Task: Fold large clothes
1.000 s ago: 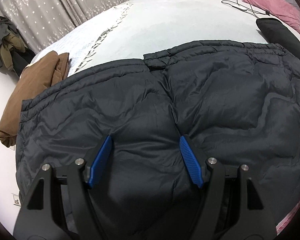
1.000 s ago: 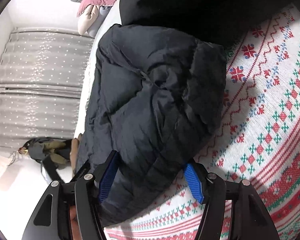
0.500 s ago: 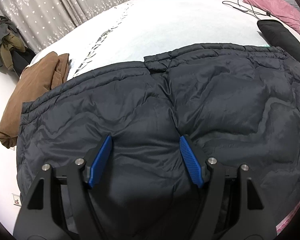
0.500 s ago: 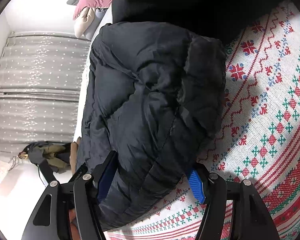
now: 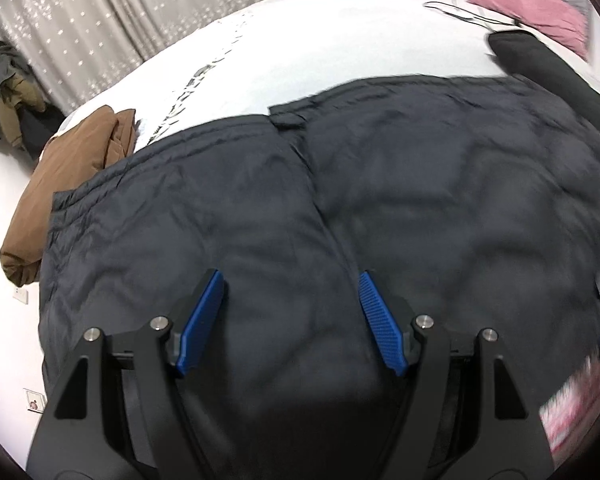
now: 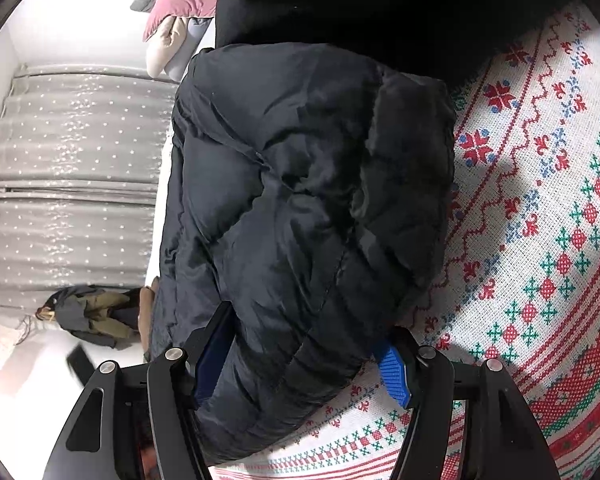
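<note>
A large black puffer jacket [image 5: 340,208] lies spread across the white bed [image 5: 340,48]. My left gripper [image 5: 292,320] is open right above the jacket's near part, its blue pads apart and nothing between them. In the right wrist view the jacket's bulky folded end [image 6: 308,208] lies on a red, green and white patterned knit cloth [image 6: 540,240]. My right gripper [image 6: 304,360] is open with its jaws astride this puffy end; the fabric fills the gap and partly hides the left pad [image 6: 216,356].
A brown garment [image 5: 72,184] lies at the bed's left edge. Pink and grey pillows [image 5: 528,12] and a cable [image 5: 468,16] are at the bed's far end. A black roll [image 5: 540,64] lies far right. Grey curtains [image 5: 100,20] and a clothes pile [image 5: 8,92] stand beyond.
The left gripper has moved slightly, the jacket sliding a little lower in its view. The right gripper has pushed further onto the jacket's folded end, which now covers more of its pads.
</note>
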Available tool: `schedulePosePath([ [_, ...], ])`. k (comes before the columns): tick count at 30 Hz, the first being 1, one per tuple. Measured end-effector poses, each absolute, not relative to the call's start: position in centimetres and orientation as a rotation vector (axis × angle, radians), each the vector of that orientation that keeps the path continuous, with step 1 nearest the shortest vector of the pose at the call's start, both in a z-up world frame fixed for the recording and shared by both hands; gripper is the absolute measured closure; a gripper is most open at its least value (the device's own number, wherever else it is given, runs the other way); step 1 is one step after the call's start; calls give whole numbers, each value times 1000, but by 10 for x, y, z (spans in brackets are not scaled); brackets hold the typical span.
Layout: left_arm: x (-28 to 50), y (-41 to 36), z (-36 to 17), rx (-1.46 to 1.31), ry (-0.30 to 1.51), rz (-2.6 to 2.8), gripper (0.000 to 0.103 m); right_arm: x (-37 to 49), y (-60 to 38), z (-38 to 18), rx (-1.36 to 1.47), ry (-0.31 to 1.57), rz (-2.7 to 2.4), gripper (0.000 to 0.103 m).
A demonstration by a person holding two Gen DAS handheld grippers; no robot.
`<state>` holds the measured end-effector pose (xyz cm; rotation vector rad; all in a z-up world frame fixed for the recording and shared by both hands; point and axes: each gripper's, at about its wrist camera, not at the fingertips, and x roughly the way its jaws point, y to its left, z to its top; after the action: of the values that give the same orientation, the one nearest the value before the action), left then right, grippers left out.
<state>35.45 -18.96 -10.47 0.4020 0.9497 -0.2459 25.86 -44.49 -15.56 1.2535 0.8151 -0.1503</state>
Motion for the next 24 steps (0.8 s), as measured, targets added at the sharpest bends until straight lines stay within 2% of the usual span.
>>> schedulePosePath([
  [7,291,-182,-111,439,919,-299,32,257,-445,-157,1272,812,-145,37],
  [15,293,-176,-125,408,949,-301,32,254,-446,-158,1255,810,-150,37],
  [24,283,-162,-115,366,924,-332,32,255,-444,-151,1283,762,-130,35],
])
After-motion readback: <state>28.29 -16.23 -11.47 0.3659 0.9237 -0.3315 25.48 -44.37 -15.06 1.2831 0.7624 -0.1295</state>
